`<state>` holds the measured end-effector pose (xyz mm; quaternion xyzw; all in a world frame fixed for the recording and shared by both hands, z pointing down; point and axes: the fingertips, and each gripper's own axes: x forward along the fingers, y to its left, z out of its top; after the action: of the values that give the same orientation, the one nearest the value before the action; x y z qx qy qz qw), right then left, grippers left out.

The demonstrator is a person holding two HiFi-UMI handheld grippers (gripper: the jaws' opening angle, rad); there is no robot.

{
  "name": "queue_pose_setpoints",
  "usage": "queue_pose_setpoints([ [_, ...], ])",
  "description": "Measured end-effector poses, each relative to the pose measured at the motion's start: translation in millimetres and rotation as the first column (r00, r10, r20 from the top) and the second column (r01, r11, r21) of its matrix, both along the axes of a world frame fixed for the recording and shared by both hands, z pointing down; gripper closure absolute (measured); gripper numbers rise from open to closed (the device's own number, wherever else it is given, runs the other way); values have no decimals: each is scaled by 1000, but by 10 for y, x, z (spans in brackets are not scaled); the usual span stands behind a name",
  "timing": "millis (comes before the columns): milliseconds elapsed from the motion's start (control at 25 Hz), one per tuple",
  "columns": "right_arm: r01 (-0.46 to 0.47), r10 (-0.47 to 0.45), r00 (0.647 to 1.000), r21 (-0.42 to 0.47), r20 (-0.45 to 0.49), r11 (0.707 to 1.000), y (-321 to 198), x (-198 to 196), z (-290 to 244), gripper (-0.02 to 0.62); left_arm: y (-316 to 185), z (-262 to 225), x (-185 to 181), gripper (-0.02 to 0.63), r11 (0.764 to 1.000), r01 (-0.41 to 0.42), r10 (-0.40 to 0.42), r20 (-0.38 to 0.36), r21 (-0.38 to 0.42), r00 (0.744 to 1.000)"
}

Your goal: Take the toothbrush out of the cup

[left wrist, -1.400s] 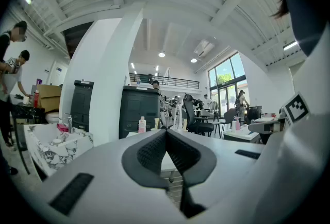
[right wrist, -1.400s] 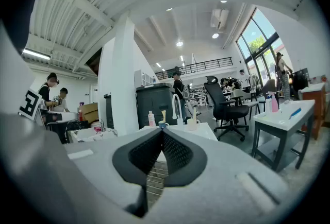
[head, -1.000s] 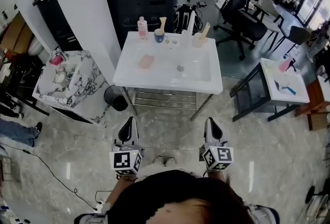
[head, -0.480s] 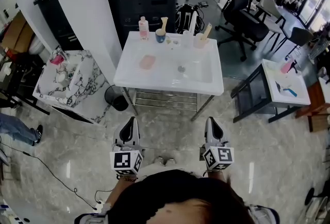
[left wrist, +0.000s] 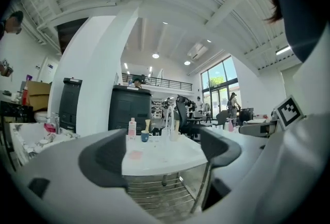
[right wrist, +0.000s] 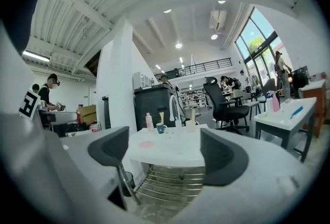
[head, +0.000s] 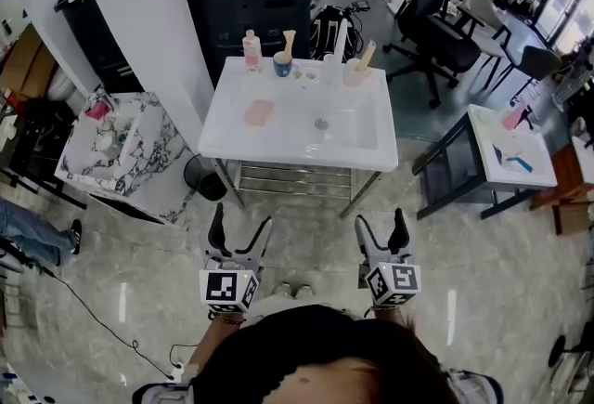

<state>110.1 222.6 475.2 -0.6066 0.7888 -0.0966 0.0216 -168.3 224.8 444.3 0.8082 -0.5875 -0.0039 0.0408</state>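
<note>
We ready left gripper [head: 241, 222], right gripper [head: 380, 221] early, well short of table [head: 232, 131]: jaws just opened, nothing between. At far edge, toothbrush [head: 290, 42] stands in blue cup [head: 283, 69].

Low in the head view, the left gripper [head: 240, 226] sits at about 7 o'clock and the right gripper [head: 380, 222] at about 5 o'clock. They are side by side, level, pointing toward 12 o'clock. Both sets of jaws have just been opening and stand apart, gripping nothing.
</note>
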Motion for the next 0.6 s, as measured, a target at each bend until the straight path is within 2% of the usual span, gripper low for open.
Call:
queue_pose_setpoints([
  [40, -16, 16, 1000, -8, -2, 1000, -23, 33, 13, 144, -31, 3, 30, 151, 1000, -3, 3, -1, -4, 1000],
  [80, -28, 28, 1000, -11, -6, 1000, -36, 61, 22, 81, -58, 14, 60, 101, 1000, -11, 11, -6, -14, 1000],
  [160, -32, 32, 999, -7, -14, 999, -45, 98, 32, 54, -96, 76, 115, 59, 999, -36, 35, -21, -41, 999],
  [280, -26, 26, 1000, -9, -11, 1000, -65, 131, 53, 51, -119, 156, 160, 35, 997, -51, 50, -12, -64, 999],
  [600, 10, -10, 999, -24, 31, 1000, -175, 175, 67, 51, -193, 156, 228, 34, 997, -37, 37, 2, -72, 999],
])
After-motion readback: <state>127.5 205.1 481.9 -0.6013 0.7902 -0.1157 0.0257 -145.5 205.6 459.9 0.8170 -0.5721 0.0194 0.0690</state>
